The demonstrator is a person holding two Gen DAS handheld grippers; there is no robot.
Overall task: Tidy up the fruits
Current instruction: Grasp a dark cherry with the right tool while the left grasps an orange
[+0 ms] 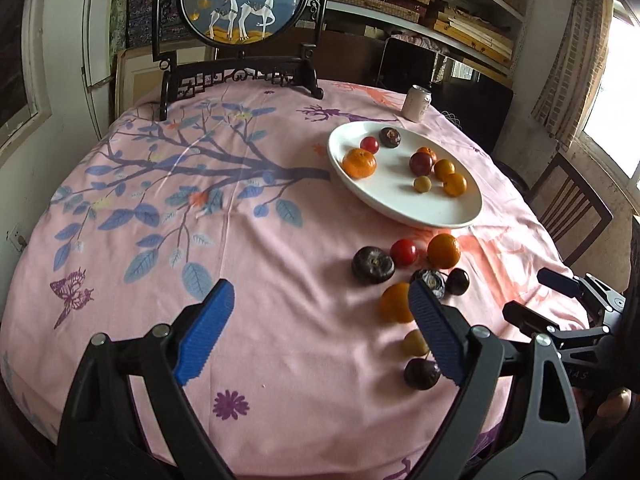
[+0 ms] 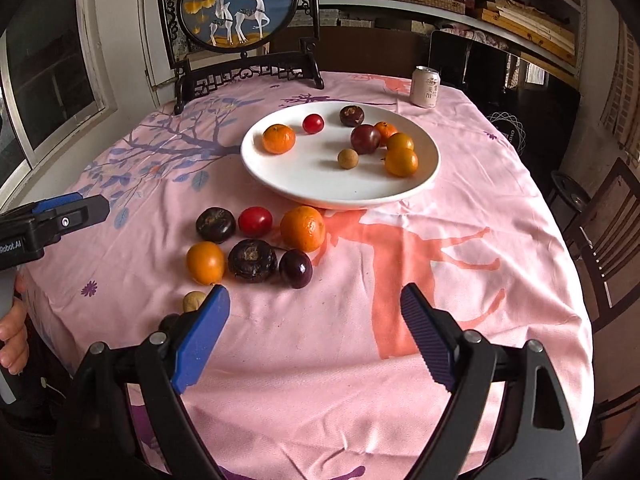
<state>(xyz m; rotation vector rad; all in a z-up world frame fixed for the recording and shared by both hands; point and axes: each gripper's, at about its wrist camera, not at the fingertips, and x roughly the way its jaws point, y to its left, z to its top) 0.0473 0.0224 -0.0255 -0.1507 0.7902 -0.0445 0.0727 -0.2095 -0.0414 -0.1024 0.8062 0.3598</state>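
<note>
A white plate (image 2: 320, 176) at the middle of the pink cloth holds several fruits, among them a mandarin (image 2: 279, 139), a red tomato (image 2: 313, 123) and a dark plum (image 2: 365, 139). Nearer me, several more lie loose on the cloth: an orange (image 2: 303, 228), a tomato (image 2: 255, 221), two dark brown fruits (image 2: 215, 225), a yellow-orange fruit (image 2: 205, 262), a plum (image 2: 296, 269) and a small tan longan (image 2: 194, 301). My right gripper (image 2: 315, 292) hangs open over bare cloth, just right of this cluster. My left gripper (image 1: 320, 286) is open too, left of the cluster (image 1: 444, 250), with nothing between its fingers.
A drinks can (image 2: 426, 87) stands at the far right of the table. A framed round deer picture on a dark stand (image 2: 240, 8) occupies the back edge. Wooden chairs (image 2: 608, 232) stand to the right. The tablecloth (image 1: 200, 200) is bare on the left half.
</note>
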